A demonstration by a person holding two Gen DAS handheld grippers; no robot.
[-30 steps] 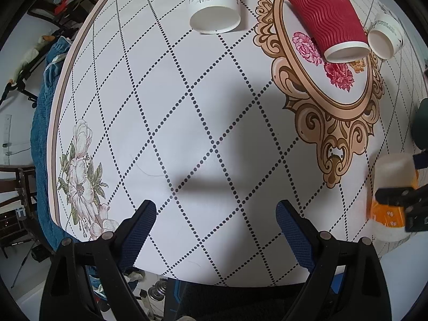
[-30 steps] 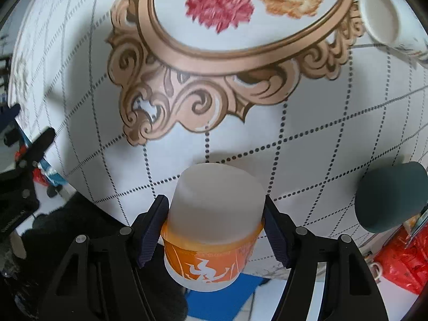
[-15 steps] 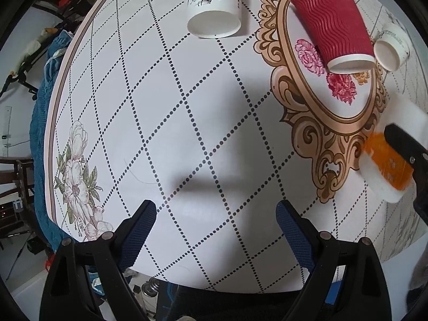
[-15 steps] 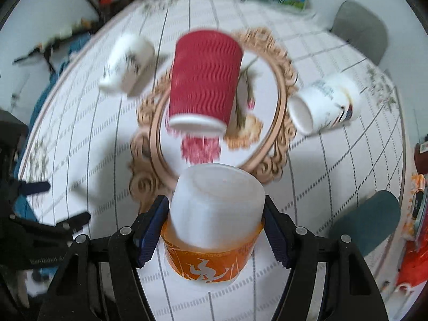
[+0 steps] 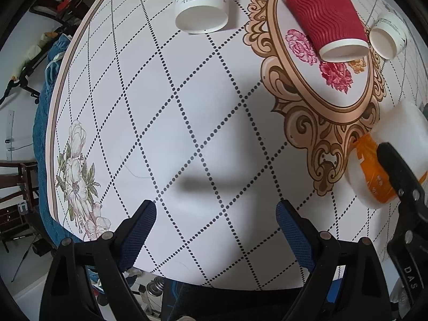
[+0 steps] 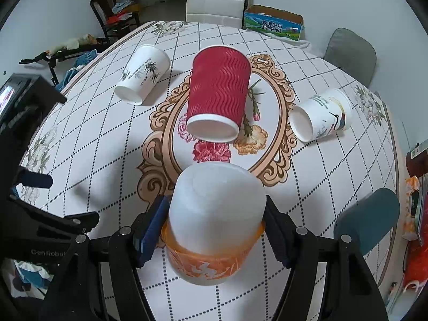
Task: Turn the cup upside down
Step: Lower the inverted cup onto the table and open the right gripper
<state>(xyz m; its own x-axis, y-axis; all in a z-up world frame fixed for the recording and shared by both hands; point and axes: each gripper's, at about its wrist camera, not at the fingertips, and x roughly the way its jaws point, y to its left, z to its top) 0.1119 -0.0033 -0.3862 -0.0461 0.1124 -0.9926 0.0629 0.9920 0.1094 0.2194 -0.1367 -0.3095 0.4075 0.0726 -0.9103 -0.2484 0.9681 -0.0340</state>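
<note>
Fingers of the right gripper (image 6: 215, 230) clamp the orange-banded white cup (image 6: 214, 219), carried base-forward above the tabletop (image 6: 101, 139), its turn apparently underway but not set down; left gripper (image 5: 215, 230) waits apart, empty.

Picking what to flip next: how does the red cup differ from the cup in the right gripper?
The red cup is ribbed, dark red and lies free on the table. The orange-banded cup is smooth, translucent white and clamped in the right gripper, closed base pointing away from the camera. The red cup's white end faces the camera.
</note>
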